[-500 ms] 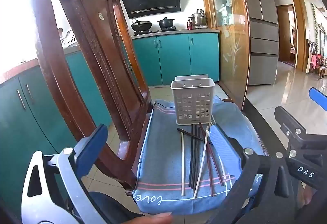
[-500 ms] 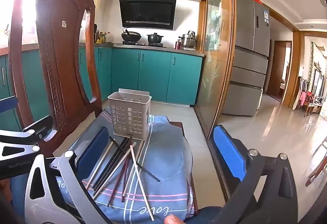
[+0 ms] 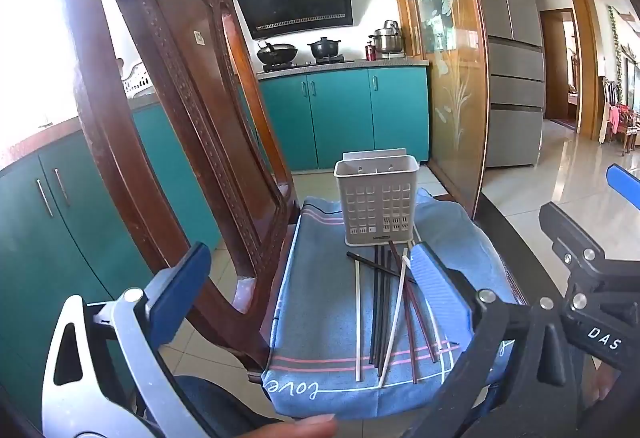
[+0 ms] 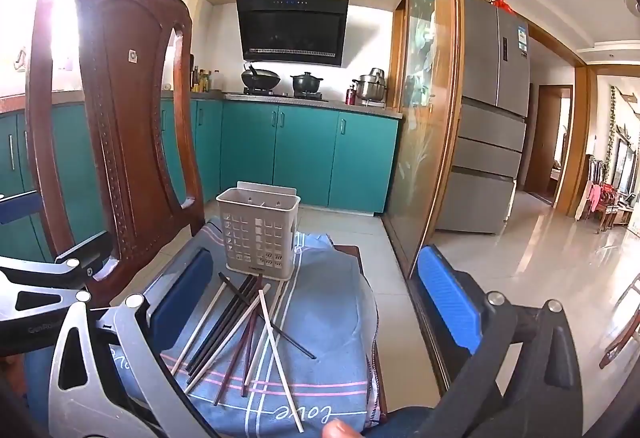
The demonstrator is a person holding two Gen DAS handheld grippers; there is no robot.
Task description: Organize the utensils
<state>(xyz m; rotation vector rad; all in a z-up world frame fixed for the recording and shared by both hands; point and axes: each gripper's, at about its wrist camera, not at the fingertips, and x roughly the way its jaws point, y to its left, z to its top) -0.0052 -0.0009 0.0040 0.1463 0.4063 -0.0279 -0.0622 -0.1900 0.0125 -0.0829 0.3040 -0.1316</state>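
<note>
Chopsticks [image 3: 384, 310] — about nine loose, one slotted holder [image 3: 376, 204] behind

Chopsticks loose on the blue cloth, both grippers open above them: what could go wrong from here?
1. The thin white, black and dark red chopsticks cross each other, so a gripper may pinch two or flick a neighbour off the cloth.
2. The blue cloth with pink stripes is rumpled over the chair seat; a dragged stick could bunch it.
3. The perforated grey plastic holder stands free on that cloth and looks light; a slanted insertion might tip it.
</note>
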